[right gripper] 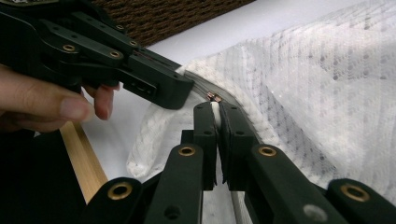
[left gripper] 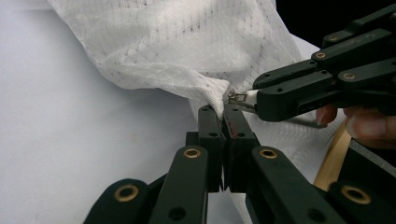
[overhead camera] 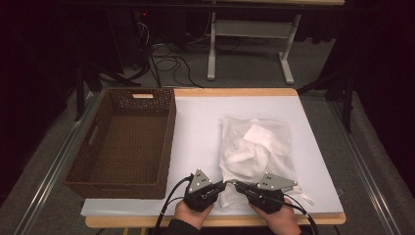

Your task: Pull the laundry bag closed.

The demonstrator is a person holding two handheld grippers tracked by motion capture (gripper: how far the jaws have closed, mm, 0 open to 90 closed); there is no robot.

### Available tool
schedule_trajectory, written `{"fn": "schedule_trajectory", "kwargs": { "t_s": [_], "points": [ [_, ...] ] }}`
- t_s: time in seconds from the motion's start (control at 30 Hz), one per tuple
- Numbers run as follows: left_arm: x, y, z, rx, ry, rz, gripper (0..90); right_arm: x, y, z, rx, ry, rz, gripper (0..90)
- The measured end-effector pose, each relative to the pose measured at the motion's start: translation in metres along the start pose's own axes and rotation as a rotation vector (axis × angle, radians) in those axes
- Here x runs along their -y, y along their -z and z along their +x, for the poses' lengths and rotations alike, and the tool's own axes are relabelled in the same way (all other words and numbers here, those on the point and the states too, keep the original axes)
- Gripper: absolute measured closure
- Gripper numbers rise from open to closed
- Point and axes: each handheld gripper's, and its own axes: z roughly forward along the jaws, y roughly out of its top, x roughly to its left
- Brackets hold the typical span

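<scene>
A white mesh bag (overhead camera: 254,147) with folded white cloth inside lies on the right half of the white table top (overhead camera: 195,132). Both grippers meet at its near left corner. My left gripper (left gripper: 223,111) is shut on a pinch of the bag's mesh at that corner. Just beside it, my right gripper (right gripper: 215,106) is shut on the small white zipper pull (left gripper: 239,98) at the end of the bag's zipper (right gripper: 233,100). In the high view the left gripper (overhead camera: 224,185) and right gripper (overhead camera: 238,185) point at each other, tips almost touching.
A dark brown woven basket (overhead camera: 169,142) stands on the table's left half, nothing inside it. The table's wooden front edge (overhead camera: 215,220) runs just under both hands. Beyond the table are floor cables and a white table frame (overhead camera: 249,44).
</scene>
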Motion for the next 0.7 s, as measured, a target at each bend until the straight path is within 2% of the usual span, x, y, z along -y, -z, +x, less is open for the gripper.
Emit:
{"fn": "schedule_trajectory", "kwargs": {
  "t_s": [0.17, 0.27, 0.43, 0.63, 0.7],
  "points": [
    [0.0, 0.002, 0.001, -0.006, 0.006, 0.003, 87.6, 0.001, 0.004, -0.002, 0.003, 0.002, 0.001, 87.8],
    [0.0, 0.003, 0.0, -0.023, -0.013, 0.009, 87.5, 0.002, 0.005, -0.003, 0.01, 0.005, 0.004, 87.8],
    [0.0, 0.003, -0.001, -0.037, -0.015, 0.011, 87.5, 0.004, 0.01, -0.004, 0.023, 0.002, 0.011, 87.8],
    [0.0, 0.007, 0.002, -0.048, -0.004, 0.007, 87.4, 0.006, 0.019, -0.011, 0.03, -0.005, 0.009, 87.7],
    [0.0, 0.007, 0.002, -0.053, -0.014, 0.013, 87.4, 0.007, 0.022, -0.013, 0.03, -0.002, 0.008, 87.8]
  ]
}}
